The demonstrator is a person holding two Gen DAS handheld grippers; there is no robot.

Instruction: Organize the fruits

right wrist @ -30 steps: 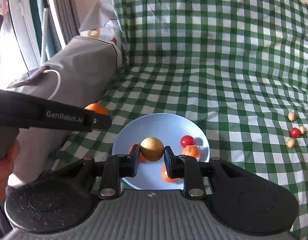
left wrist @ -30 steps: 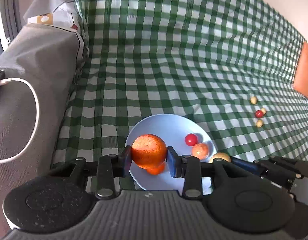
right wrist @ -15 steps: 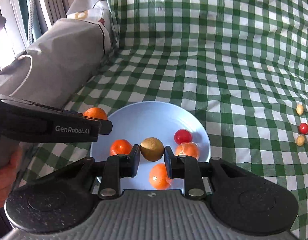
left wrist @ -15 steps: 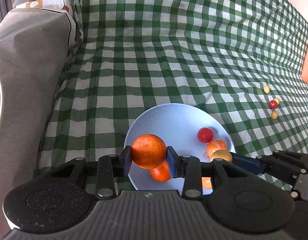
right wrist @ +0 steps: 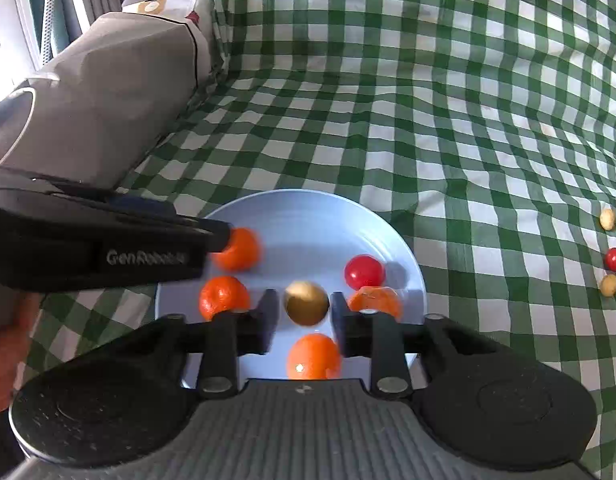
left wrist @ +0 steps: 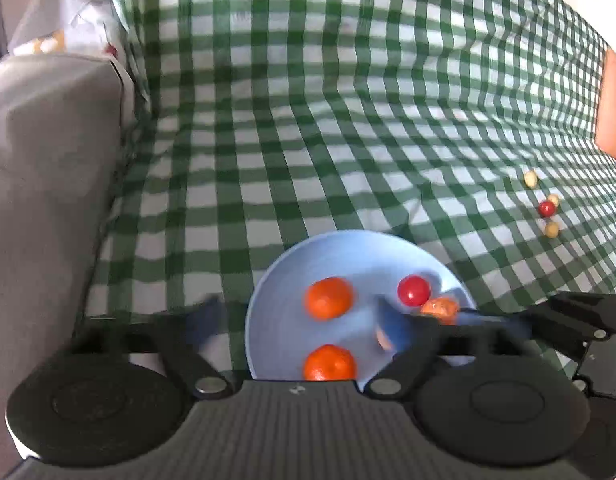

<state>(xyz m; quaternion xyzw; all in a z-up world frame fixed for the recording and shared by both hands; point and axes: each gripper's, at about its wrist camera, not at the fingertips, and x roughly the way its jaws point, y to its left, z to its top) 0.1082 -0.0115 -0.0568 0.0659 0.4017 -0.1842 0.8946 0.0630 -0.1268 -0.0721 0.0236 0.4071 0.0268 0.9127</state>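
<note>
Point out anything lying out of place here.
Four small fruits sit loose on the checked cloth, apart from the blue plate: a red one and three yellowish ones. The other fruit is on the plate.

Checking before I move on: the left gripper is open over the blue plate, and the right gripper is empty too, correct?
Not quite. The left gripper is open over the blue plate, but the right wrist view shows a golden-brown fruit between the right gripper's fingers.
</note>
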